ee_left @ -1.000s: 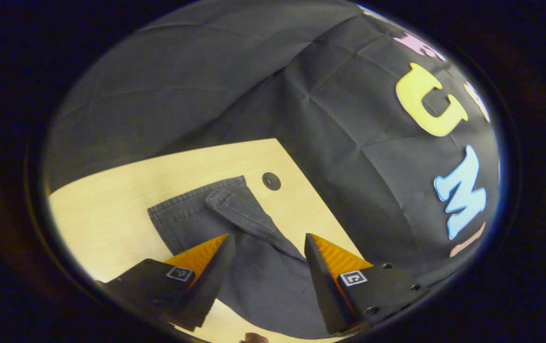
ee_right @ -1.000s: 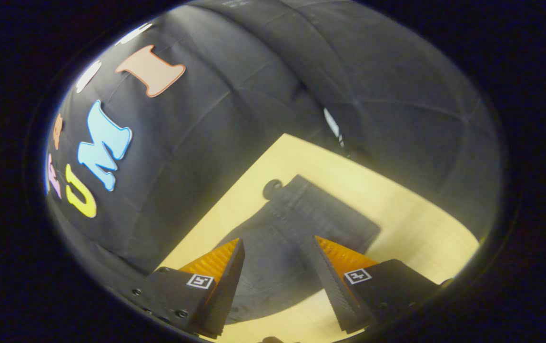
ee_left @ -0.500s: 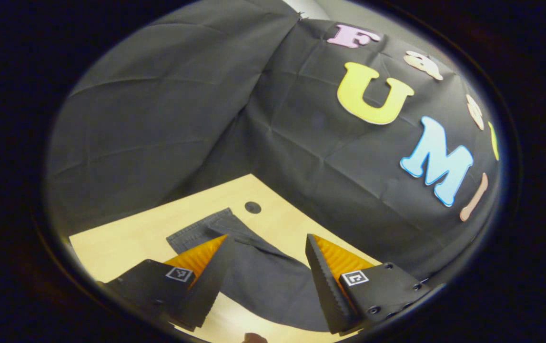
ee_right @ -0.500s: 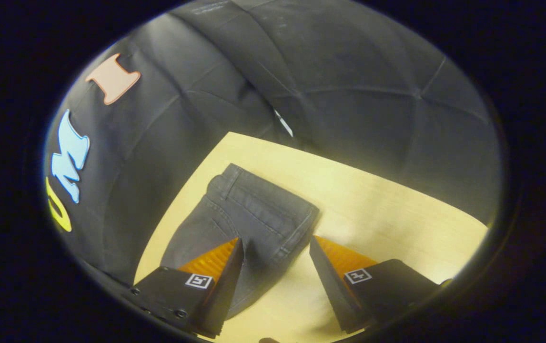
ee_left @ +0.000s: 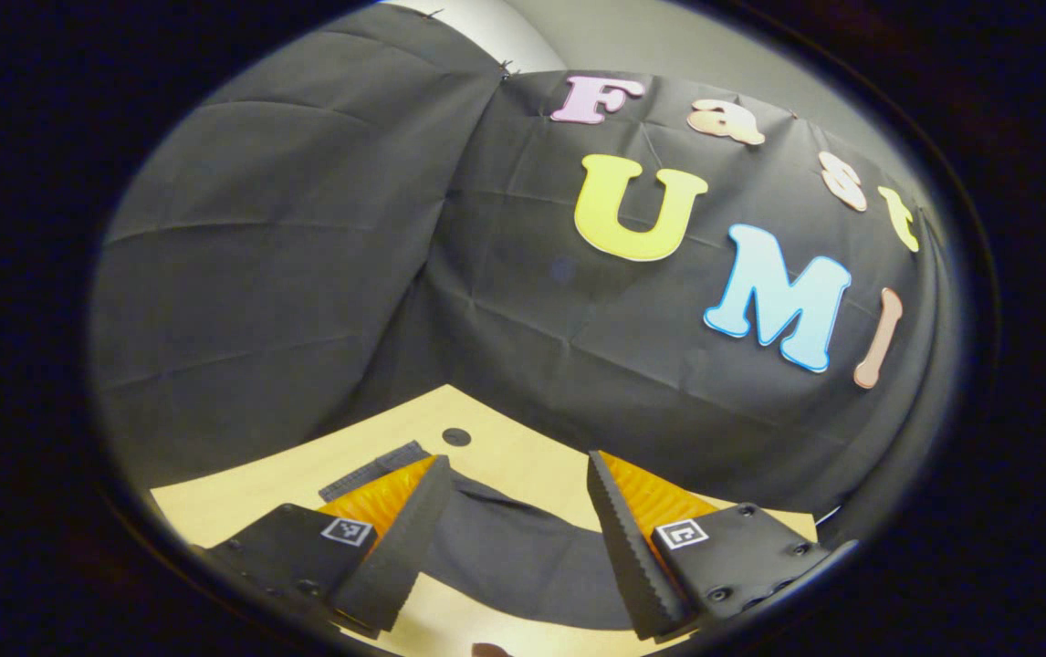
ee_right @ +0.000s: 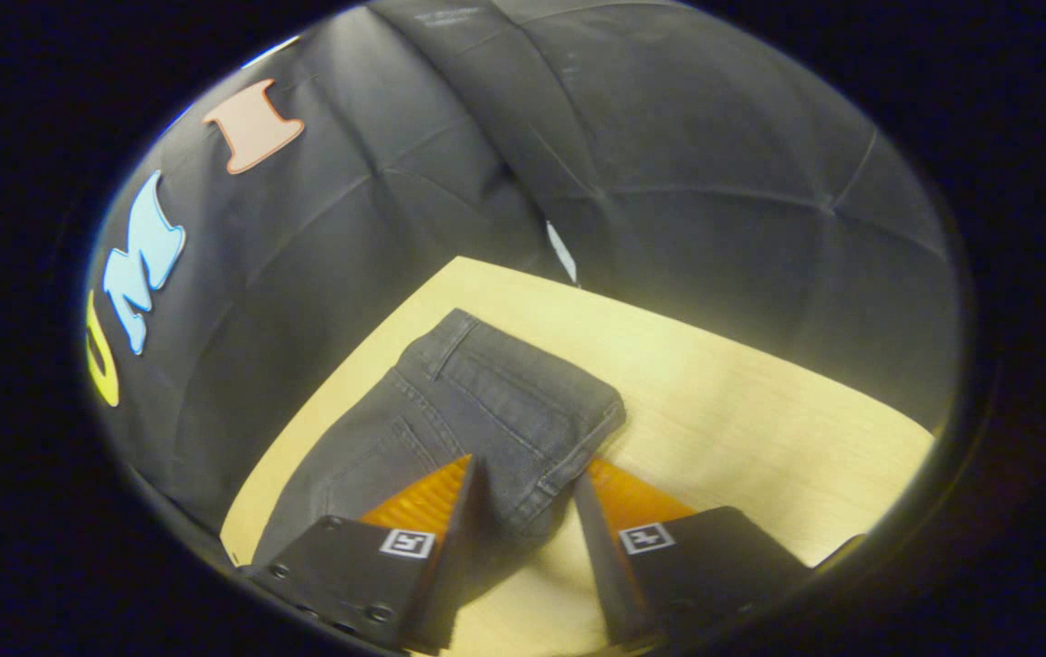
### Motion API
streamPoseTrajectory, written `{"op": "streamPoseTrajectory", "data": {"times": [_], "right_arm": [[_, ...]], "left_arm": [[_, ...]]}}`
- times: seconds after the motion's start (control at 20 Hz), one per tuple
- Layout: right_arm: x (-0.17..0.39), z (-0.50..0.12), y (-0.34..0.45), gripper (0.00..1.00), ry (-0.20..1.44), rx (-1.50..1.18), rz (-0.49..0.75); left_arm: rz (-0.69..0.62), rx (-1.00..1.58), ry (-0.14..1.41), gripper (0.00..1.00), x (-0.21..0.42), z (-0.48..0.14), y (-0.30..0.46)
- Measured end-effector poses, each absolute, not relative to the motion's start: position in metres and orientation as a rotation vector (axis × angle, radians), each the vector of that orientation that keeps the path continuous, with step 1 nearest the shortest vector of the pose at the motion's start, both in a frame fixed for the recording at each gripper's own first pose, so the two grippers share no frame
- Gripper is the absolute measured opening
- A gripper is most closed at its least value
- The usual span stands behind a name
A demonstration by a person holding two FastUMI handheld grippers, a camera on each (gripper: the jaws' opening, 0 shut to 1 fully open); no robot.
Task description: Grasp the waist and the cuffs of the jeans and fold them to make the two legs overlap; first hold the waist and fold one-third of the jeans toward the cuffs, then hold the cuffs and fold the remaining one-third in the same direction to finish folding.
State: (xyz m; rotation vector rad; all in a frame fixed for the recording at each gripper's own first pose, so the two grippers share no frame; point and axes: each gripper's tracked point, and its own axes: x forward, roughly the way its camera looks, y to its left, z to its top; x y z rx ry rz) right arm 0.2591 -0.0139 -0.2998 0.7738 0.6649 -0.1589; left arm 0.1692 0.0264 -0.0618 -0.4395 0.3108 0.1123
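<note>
Pale wooden tabletop [ee_right: 742, 411] before black cloth wall [ee_left: 304, 274], dark grey denim jeans [ee_right: 486, 411] lay flat ahead of both grippers, left gripper [ee_left: 514, 538] spread wide above them, empty, right gripper [ee_right: 523, 538] partly open astride the jeans' edge, gripping nothing.

left gripper [ee_left: 514, 538] jaws spread wide, right gripper [ee_right: 523, 538] jaws narrower, apart

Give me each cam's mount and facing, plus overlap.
Left gripper view: rides the left gripper, aimed low across the table at the booth wall; own fingers open over the jeans.
Right gripper view: rides the right gripper, angled down at the jeans' waist end; fingers apart astride its edge.
Shared: jeans, table, wall.
</note>
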Motion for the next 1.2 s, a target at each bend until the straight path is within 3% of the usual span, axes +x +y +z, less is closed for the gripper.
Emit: {"op": "streamPoseTrajectory", "data": {"times": [0.05,0.15,0.2,0.65,0.7,0.9,0.95,1.2], "right_arm": [[0.261,-0.299,-0.008,0.41,0.661,0.785,-0.141],[0.263,-0.300,-0.010,0.16,0.641,0.759,-0.123],[0.260,-0.296,-0.011,0.14,0.633,0.749,-0.109],[0.237,-0.242,-0.025,0.10,0.503,0.580,-0.039],[0.231,-0.229,-0.025,0.10,0.485,0.559,-0.033],[0.213,-0.181,-0.039,0.10,0.374,0.487,-0.021],[0.210,-0.166,-0.040,0.06,0.338,0.484,-0.016],[0.173,-0.096,-0.029,0.10,0.165,0.423,0.041]], "left_arm": [[0.113,-0.437,0.310,0.97,0.165,-0.063,0.024],[0.121,-0.403,0.310,0.97,0.160,-0.068,0.026],[0.122,-0.382,0.313,0.96,0.157,-0.069,0.025],[0.054,-0.277,0.251,1.00,0.123,-0.039,0.009],[0.043,-0.289,0.251,0.96,0.122,-0.038,0.006],[0.002,-0.325,0.255,0.96,0.113,-0.037,-0.011],[-0.005,-0.330,0.259,0.96,0.110,-0.038,-0.014],[-0.028,-0.333,0.264,0.96,0.095,-0.035,-0.022]]}}
